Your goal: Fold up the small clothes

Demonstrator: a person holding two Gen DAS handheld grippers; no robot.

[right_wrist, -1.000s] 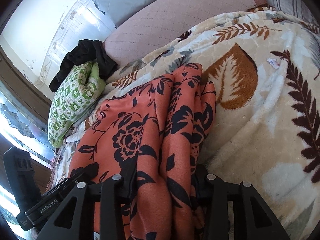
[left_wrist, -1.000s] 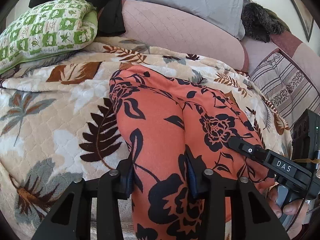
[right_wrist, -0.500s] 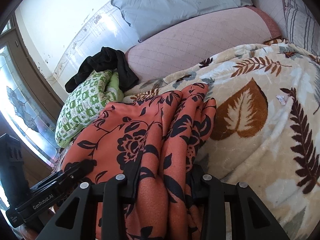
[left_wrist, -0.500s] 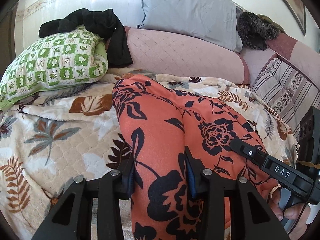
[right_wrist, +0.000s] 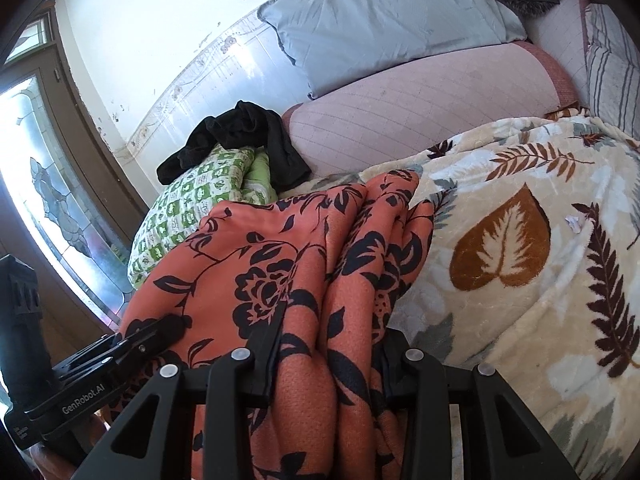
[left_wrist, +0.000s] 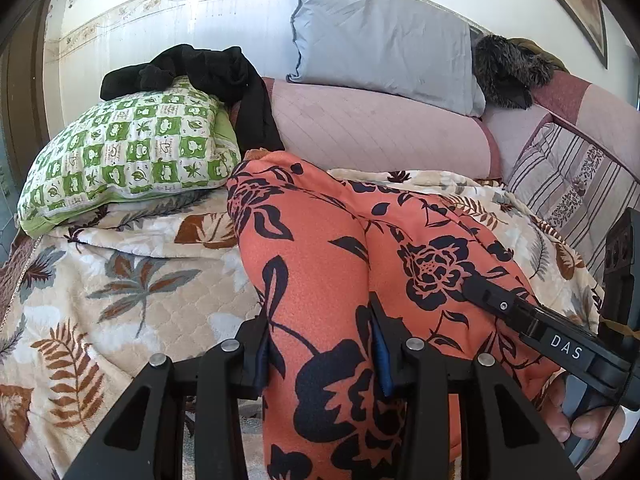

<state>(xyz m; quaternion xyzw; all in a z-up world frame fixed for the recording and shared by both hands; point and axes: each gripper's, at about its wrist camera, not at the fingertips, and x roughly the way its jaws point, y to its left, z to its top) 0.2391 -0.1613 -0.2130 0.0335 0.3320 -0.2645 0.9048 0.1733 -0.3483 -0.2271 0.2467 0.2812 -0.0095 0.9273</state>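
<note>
Gripping the orange floral garment (left_wrist: pixel 320 280) with both grippers, left gripper (left_wrist: pixel 320 356) and right gripper (right_wrist: pixel 328 356) clamped on its near edge; it runs away toward the far pillows, probably still bunched.

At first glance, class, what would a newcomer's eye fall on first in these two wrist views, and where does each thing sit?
First, the orange floral garment, bunched between the fingers of the left gripper and the right gripper, both shut on it. Behind it lies the leaf-print blanket covering the bed. At the back left, a green checked pillow has black clothing draped over it.
</note>
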